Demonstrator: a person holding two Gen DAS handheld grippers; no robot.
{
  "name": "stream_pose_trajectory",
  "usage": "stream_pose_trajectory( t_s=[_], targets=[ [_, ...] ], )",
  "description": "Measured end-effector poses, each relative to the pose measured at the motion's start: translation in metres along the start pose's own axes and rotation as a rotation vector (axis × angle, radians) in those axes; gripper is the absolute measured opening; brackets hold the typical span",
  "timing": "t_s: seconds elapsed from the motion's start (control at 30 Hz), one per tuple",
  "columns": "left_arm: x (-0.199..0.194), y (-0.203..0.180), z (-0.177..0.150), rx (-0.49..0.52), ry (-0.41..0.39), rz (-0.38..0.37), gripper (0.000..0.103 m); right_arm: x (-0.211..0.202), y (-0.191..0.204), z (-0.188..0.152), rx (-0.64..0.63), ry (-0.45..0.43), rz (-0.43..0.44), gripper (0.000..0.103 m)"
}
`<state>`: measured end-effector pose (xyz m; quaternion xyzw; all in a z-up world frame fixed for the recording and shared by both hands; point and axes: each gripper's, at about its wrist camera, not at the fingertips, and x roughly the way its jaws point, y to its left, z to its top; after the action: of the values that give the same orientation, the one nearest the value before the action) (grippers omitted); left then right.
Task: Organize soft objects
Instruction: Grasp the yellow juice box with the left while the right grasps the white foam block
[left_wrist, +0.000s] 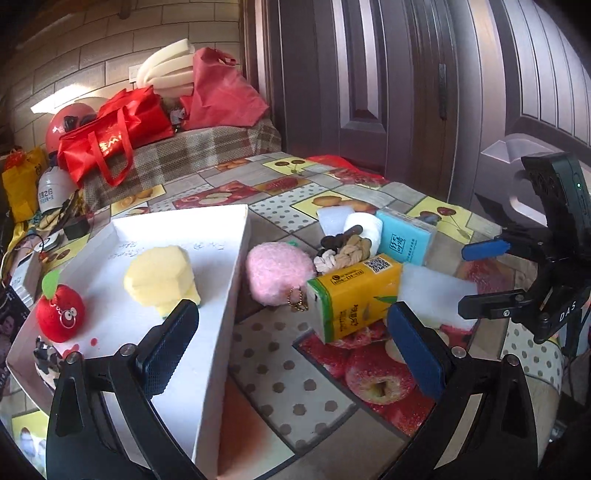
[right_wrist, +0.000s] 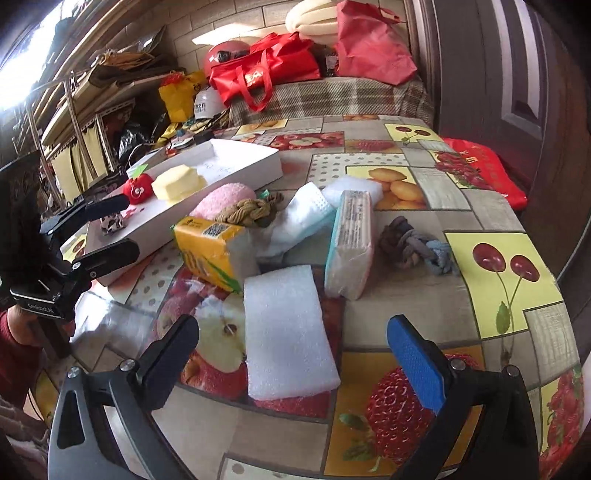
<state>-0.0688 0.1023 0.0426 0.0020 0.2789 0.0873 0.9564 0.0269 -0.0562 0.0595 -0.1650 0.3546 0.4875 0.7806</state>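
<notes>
Foam sheet (right_wrist: 286, 332) lies flat on the tablecloth (right_wrist: 461, 206) just ahead of your right gripper (right_wrist: 291, 354), spread wide and empty. Your left gripper (left_wrist: 291, 343) is equally spread. Next, I'd judge: straddle it, pinch, carry to the white tray (right_wrist: 236, 173) beyond.

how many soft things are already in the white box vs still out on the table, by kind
In the white box: 3
red apple plush: 1
yellow sponge: 1
black-and-white spotted item: 1

On the table: 8
tissue packs: 2
rope knots: 2
white foam pieces: 2
pink plush: 1
tissue roll: 1

Total: 11
</notes>
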Motion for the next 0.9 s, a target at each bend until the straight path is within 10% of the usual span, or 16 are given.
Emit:
stream_pose_trajectory(
  t_s=[0.2,0.4,0.43,0.5,0.9],
  targets=[
    [0.039,-0.003,0.015,-0.071,0.102,-0.060,0.103,0.017,0.007,-0.004,-0.059,0.096,-0.019,0.070],
    [0.069,-0.018,0.019,-0.056,0.208,-0.140,0.100,0.015,0.000,-0.003,-0.032,0.086,0.006,0.061],
    [0.068,-0.024,0.019,-0.030,0.204,-0.136,0.094,0.014,-0.001,-0.003,-0.028,0.083,0.011,0.057],
    [0.065,-0.031,0.018,0.005,0.195,-0.110,0.048,0.012,-0.001,-0.004,-0.024,0.076,0.022,0.049],
    [0.007,-0.023,0.012,-0.038,-0.046,-0.073,0.045,-0.015,-0.002,-0.009,0.011,-0.066,0.011,0.049]
  ],
)
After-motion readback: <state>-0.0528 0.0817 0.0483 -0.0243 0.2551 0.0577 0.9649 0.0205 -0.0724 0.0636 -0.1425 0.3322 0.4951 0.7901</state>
